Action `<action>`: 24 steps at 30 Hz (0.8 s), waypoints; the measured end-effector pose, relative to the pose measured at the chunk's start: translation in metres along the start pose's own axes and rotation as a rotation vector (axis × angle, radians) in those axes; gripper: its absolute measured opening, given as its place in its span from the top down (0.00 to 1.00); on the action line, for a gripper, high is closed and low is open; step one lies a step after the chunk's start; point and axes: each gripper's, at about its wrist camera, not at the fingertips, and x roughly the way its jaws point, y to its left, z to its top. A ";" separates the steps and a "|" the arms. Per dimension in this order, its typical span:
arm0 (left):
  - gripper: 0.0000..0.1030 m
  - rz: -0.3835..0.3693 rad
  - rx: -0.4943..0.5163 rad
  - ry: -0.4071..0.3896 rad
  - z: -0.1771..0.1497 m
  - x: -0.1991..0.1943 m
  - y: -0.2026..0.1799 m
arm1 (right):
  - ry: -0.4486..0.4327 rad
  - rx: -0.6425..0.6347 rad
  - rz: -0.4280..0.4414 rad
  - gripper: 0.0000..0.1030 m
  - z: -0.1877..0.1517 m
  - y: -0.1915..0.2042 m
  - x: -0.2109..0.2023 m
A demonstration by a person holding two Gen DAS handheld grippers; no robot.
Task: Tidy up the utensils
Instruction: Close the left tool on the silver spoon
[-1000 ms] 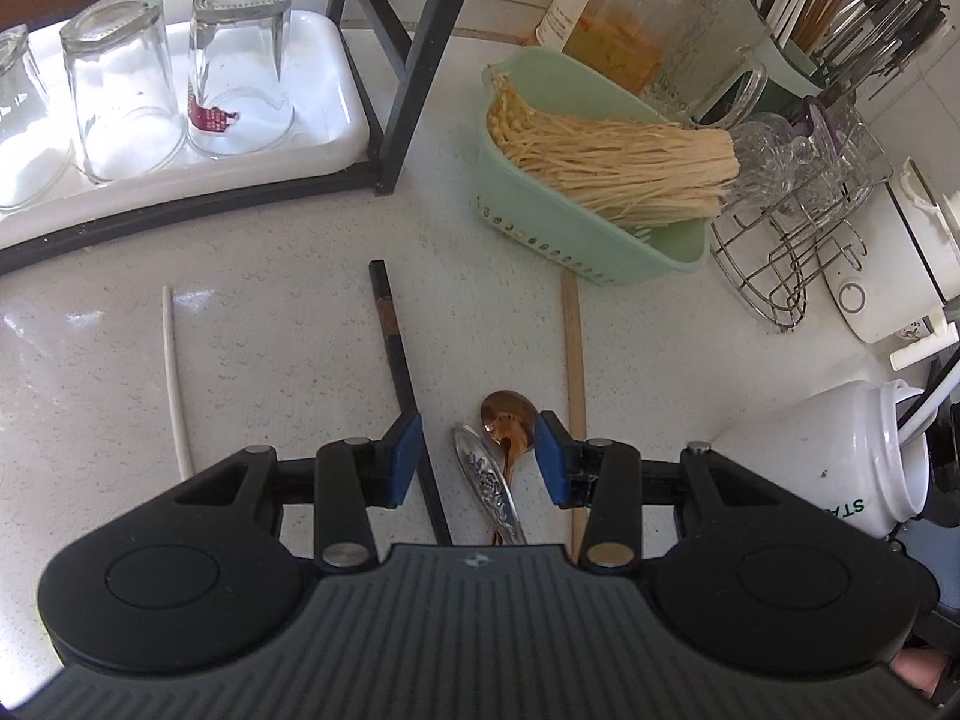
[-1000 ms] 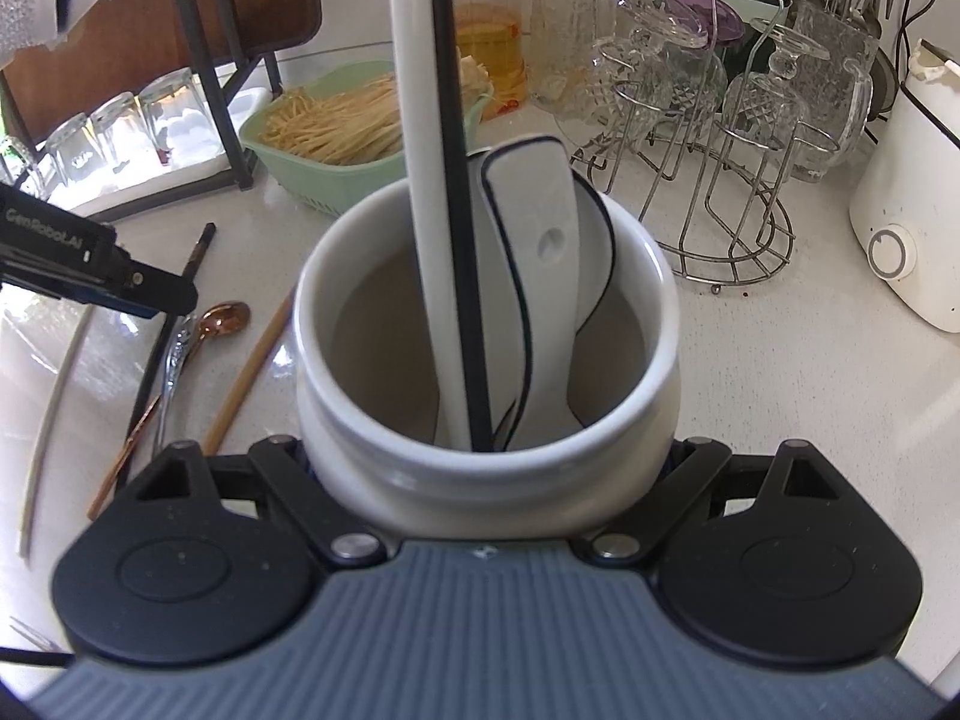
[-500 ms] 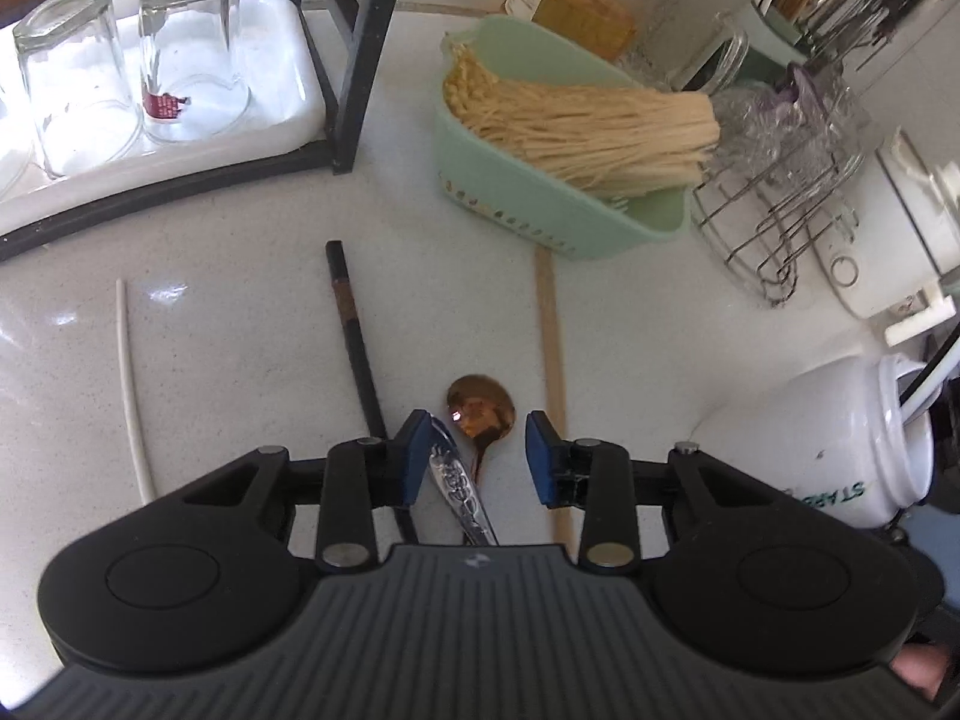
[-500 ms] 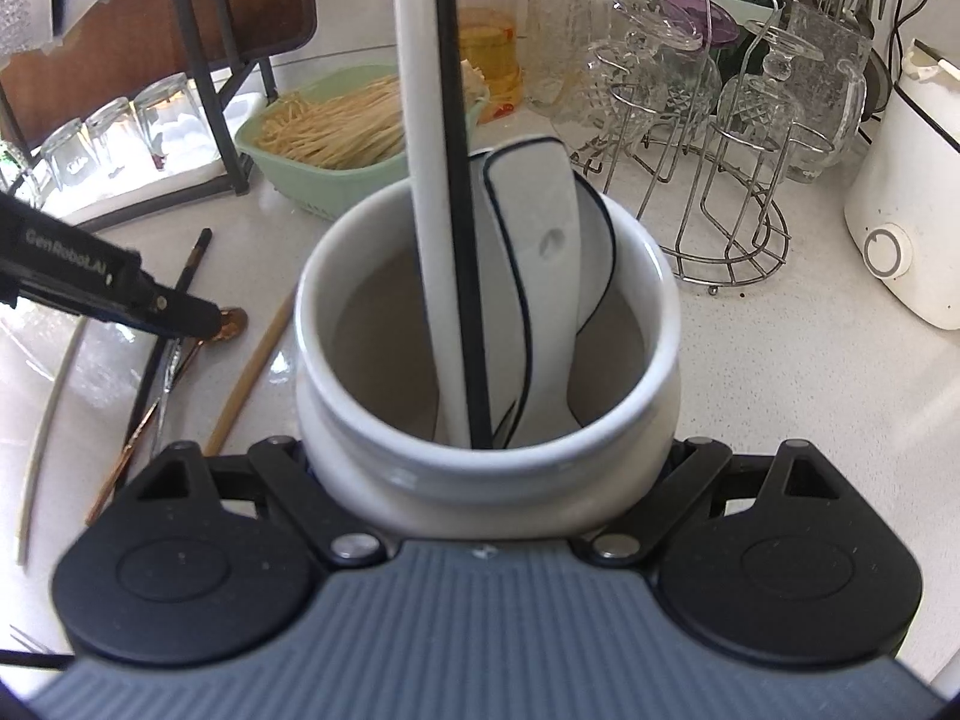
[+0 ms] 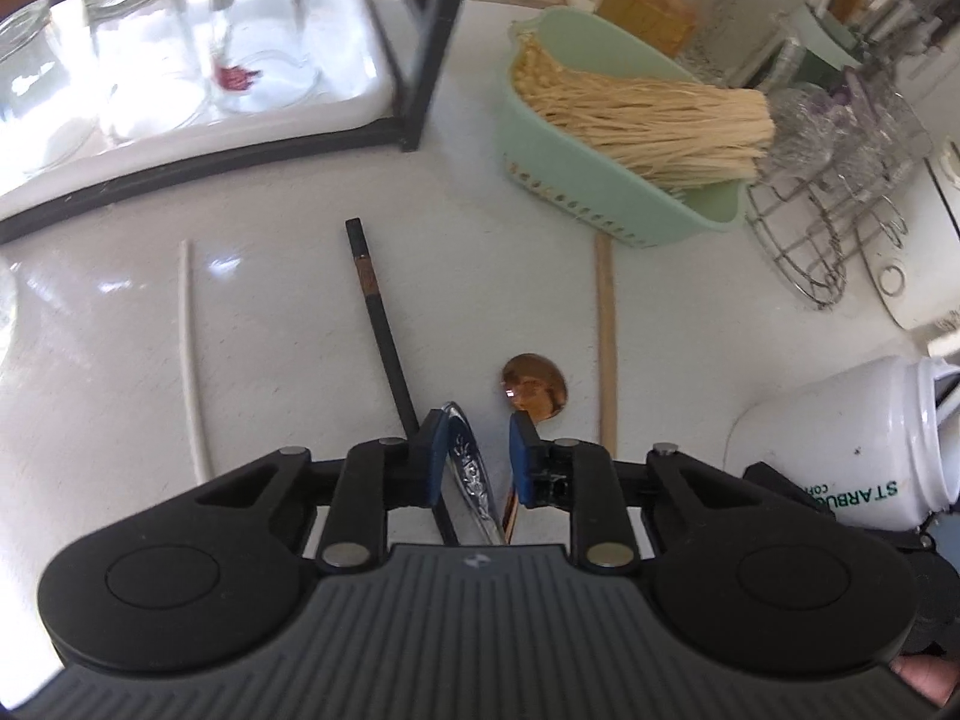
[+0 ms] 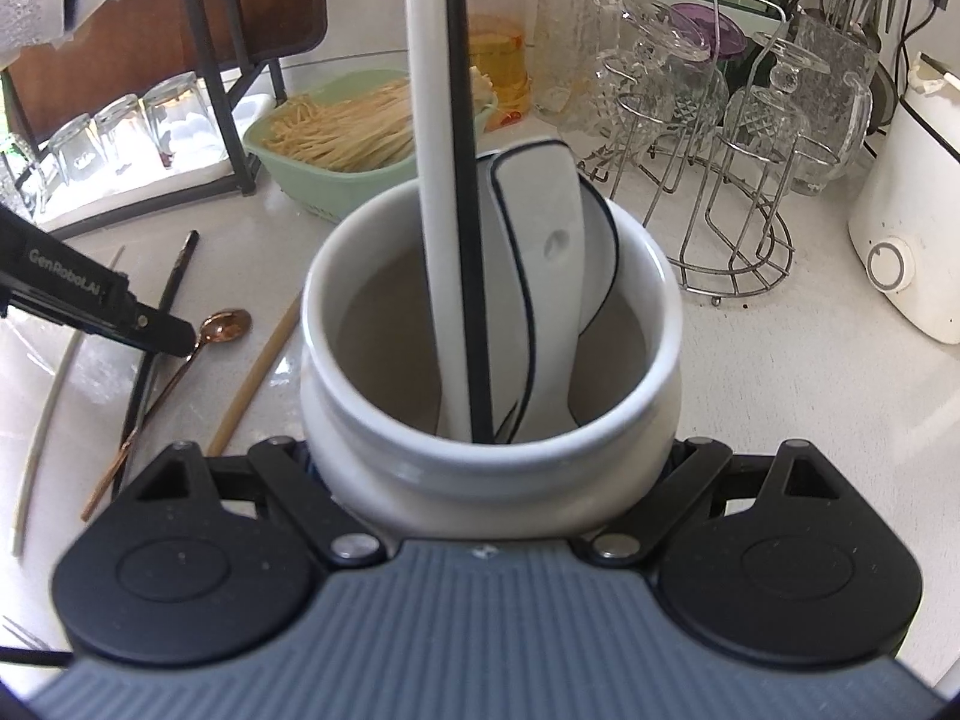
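My left tongs (image 5: 478, 459) are tipped steeply down at the white speckled tabletop (image 5: 270, 324), and their blue pads have just been closing around two handles lying side by side: the embossed silver spoon (image 5: 471, 468) and the thin copper-coloured spoon (image 5: 534, 387), whose bowl lies just ahead of the pads. The left pad looks to be touching the silver one, but a gap remains at the right pad, so I count them as narrowed, not yet pinching. My right tongs (image 6: 489, 468) are spread wide and clamped on the white ceramic utensil crock (image 6: 489, 360), tilted towards the camera, with a white chopstick (image 6: 429, 180), a black chopstick (image 6: 459, 180) and a white ceramic soup spoon with a dark rim (image 6: 540, 276) already inside.

Loose on the tabletop lie another black chopstick (image 5: 378, 324), a white chopstick (image 5: 191, 354) well to its left and a plain wooden chopstick (image 5: 605, 348) beside the copper spoon.

To do this well, I would close slowly and keep the pads square to the handles. I cannot tell from this angle whether one spoon or both will be caught. I would check that before lifting, then carry the catch handle-down to the crock, which I would hold steady.
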 end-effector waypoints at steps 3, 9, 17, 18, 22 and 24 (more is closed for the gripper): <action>0.75 0.029 -0.018 0.011 -0.001 -0.001 -0.001 | -0.009 -0.015 0.004 0.11 0.000 0.001 0.000; 0.76 0.087 -0.022 0.010 -0.005 -0.002 -0.005 | -0.027 -0.036 0.010 0.11 -0.001 0.001 0.000; 0.91 0.150 -0.029 -0.021 -0.009 -0.003 -0.012 | -0.038 -0.042 0.017 0.11 -0.002 0.001 -0.002; 0.95 0.158 -0.024 -0.035 -0.009 -0.005 -0.013 | -0.040 -0.041 0.023 0.11 -0.001 0.001 -0.002; 1.00 0.160 -0.054 -0.051 -0.012 -0.012 -0.011 | -0.047 -0.040 0.047 0.11 -0.001 -0.002 -0.002; 1.00 0.167 -0.063 -0.074 -0.015 -0.020 -0.011 | -0.048 -0.050 0.056 0.11 -0.001 -0.003 -0.002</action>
